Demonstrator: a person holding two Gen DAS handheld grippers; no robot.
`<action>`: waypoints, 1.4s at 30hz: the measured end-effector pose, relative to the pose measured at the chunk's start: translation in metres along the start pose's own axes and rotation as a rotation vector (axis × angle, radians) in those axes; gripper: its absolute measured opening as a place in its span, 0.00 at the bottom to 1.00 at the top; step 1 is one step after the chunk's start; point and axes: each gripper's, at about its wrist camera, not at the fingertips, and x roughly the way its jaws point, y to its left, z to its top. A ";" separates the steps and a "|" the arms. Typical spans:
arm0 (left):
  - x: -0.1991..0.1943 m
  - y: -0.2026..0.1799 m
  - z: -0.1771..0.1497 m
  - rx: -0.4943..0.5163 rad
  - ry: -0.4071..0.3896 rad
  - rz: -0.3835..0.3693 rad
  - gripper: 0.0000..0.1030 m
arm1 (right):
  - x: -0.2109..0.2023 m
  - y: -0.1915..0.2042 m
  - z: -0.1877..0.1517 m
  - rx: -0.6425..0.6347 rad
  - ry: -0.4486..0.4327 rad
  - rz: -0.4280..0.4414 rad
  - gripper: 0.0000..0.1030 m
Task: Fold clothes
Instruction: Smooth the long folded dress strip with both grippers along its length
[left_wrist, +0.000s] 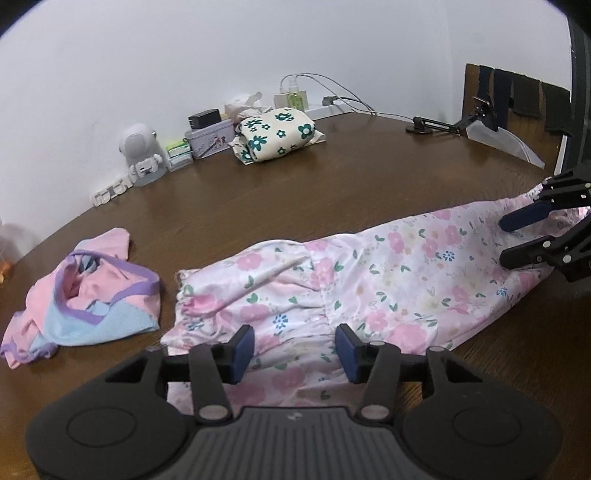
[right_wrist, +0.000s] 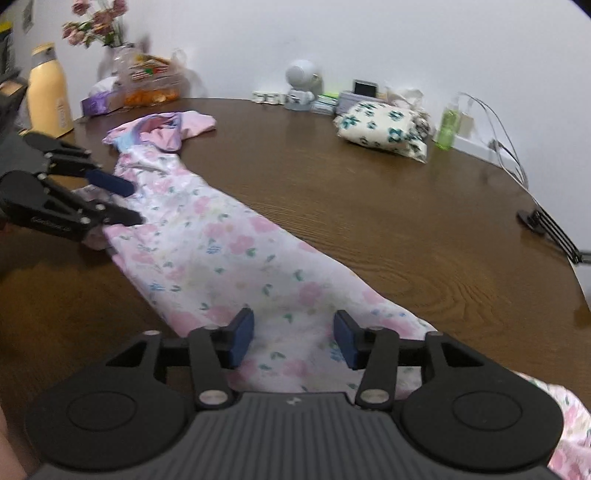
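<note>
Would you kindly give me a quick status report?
Both grippers, left and right, open over floral garment. Garment laid long, unfolded. Pink top beside it.

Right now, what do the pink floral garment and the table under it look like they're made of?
Pink floral garment: thin woven fabric, perhaps satin or cotton; it shows a faint sheen, soft wrinkles and a gathered edge. Table: dark brown wood or wood-look laminate; grain lines show and its smooth surface reflects light.

We see bare surface (left_wrist: 295, 192) between the floral garment (left_wrist: 369, 280) and the folded flowered bundle (left_wrist: 277, 134); the crumpled pink top (left_wrist: 88, 291) crowds the garment's left end
</note>
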 end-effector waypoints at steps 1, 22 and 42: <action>-0.001 0.002 0.000 0.001 0.002 0.010 0.51 | -0.001 -0.003 -0.001 0.009 0.001 -0.004 0.48; -0.002 -0.030 0.001 0.028 -0.002 -0.009 0.54 | -0.017 -0.012 -0.020 0.077 0.010 0.004 0.54; -0.015 -0.094 0.040 0.146 -0.098 -0.120 0.35 | -0.098 -0.102 -0.061 0.428 -0.131 -0.312 0.31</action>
